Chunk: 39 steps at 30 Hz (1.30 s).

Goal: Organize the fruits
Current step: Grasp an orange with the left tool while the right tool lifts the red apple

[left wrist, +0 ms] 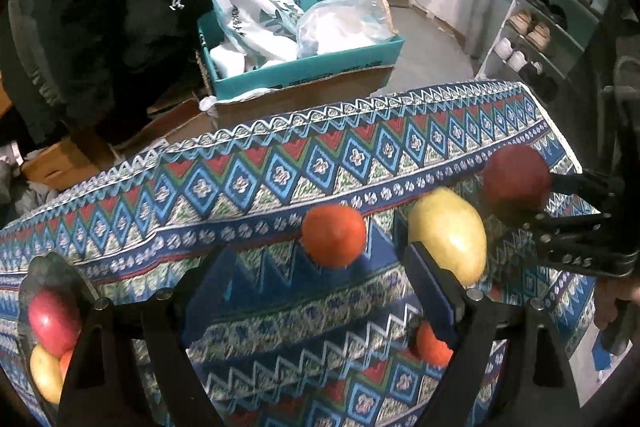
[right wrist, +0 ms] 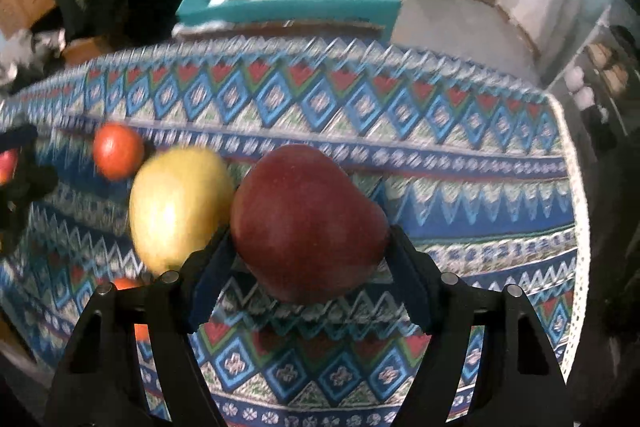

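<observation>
Jaws of my right gripper (right wrist: 308,259) clamp the dark red apple (right wrist: 308,223) above the patterned surface (right wrist: 440,155); my left gripper (left wrist: 320,291) stands wide, empty, near the orange (left wrist: 334,235) and mango (left wrist: 450,233).

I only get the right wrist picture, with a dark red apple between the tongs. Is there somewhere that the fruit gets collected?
Observer: Yes. Your dark red apple probably belongs in a grey dish that the left wrist view shows at the left of the cloth. It holds a bright red apple and a yellow fruit.
Operator: Are the other tongs carrying anything?
Observer: No. The left tongs are open and empty, pointing towards an orange on the cloth.
Operator: What is that blur at my far right?
Observer: A shoe rack, with pairs of shoes on its shelves.
</observation>
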Motion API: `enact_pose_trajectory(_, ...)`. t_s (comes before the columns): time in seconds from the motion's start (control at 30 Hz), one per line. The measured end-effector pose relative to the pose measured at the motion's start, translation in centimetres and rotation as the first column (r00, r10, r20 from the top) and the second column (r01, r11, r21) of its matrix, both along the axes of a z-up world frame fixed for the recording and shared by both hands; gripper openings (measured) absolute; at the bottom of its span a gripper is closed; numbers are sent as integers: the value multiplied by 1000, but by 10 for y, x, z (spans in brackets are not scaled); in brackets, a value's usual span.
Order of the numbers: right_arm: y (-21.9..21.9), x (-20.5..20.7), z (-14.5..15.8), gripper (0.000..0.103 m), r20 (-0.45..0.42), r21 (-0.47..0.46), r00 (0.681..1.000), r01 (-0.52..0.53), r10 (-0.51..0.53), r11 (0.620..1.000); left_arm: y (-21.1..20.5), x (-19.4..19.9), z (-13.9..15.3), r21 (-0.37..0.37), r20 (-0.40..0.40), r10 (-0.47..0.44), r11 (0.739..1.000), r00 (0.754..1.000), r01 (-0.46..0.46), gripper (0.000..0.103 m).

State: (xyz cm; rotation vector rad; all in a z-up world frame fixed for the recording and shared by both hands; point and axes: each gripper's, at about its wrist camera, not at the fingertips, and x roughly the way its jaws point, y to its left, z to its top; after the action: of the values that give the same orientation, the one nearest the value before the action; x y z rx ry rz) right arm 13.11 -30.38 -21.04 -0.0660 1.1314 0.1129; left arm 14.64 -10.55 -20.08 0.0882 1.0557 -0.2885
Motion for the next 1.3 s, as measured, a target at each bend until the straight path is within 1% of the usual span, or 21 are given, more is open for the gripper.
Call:
enact_pose_trajectory(0.2, -18, 11, 10, 75, 17, 46, 996, 85, -86, 995, -7, 22, -27, -13, -71, 27, 1000, 997, -28, 88)
enact_pose_trajectory(0.27, -22, 14, 11, 75, 12, 64, 995, 99, -100, 993, -5, 28, -36, -30, -96, 40, 999, 995, -43, 88)
enact_pose_trajectory(0.37, -26, 16, 12, 75, 7, 83, 993, 113, -114, 990, -4, 33, -48, -34, -129, 61, 997, 990, -66, 87)
enact_pose_trajectory(0.4, -25, 16, 12, 75, 8, 83, 994, 112, -113, 990, -4, 34, -51, -33, -135, 62, 997, 989, -67, 87)
enact_pose_trajectory(0.47, -24, 16, 13, 75, 12, 85, 994, 109, -110, 990, -4, 36, -56, -39, -146, 61, 997, 987, -67, 80)
enact_pose_trajectory(0.5, -23, 16, 13, 75, 12, 86, 994, 106, -108, 991, -4, 36, -55, -38, -132, 60, 997, 989, -66, 80)
enact_pose_trajectory(0.6, -20, 17, 11, 75, 10, 85, 995, 100, -101, 991, -7, 39, -55, -39, -126, 49, 998, 991, -55, 74)
enact_pose_trajectory(0.63, -19, 17, 11, 75, 8, 84, 995, 99, -100, 992, -8, 39, -56, -45, -128, 39, 998, 991, -46, 67)
enact_pose_trajectory(0.67, -18, 17, 9, 75, 7, 82, 995, 98, -99, 992, -9, 39, -56, -57, -129, 25, 998, 991, -32, 58)
enact_pose_trajectory(0.73, -17, 18, 8, 75, 5, 80, 995, 96, -97, 992, -13, 39, -56, -68, -130, 1, 998, 991, -10, 48)
enact_pose_trajectory(0.83, -16, 18, 7, 75, 5, 75, 996, 94, -94, 993, -22, 33, -55, -14, -99, -25, 1000, 995, 24, 48)
enact_pose_trajectory(0.87, -17, 17, 7, 75, 5, 76, 996, 93, -94, 993, -23, 31, -55, -6, -91, -30, 1000, 995, 29, 48)
enact_pose_trajectory(0.97, -17, 15, 9, 75, 9, 75, 996, 92, -93, 993, -20, 28, -51, -19, -79, -25, 1000, 997, 23, 47)
enact_pose_trajectory(1.1, -15, 12, 14, 76, 26, 73, 996, 86, -88, 994, -15, 22, -35, -38, -42, -19, 999, 999, 18, 47)
enact_pose_trajectory(1.23, -13, 10, 23, 75, 47, 72, 996, 71, -74, 995, -14, 15, -16, -19, 6, -33, 999, 999, 33, 47)
enact_pose_trajectory(1.3, -11, 9, 30, 75, 61, 67, 996, 65, -69, 996, -12, 12, -7, -21, 21, -34, 999, 999, 35, 47)
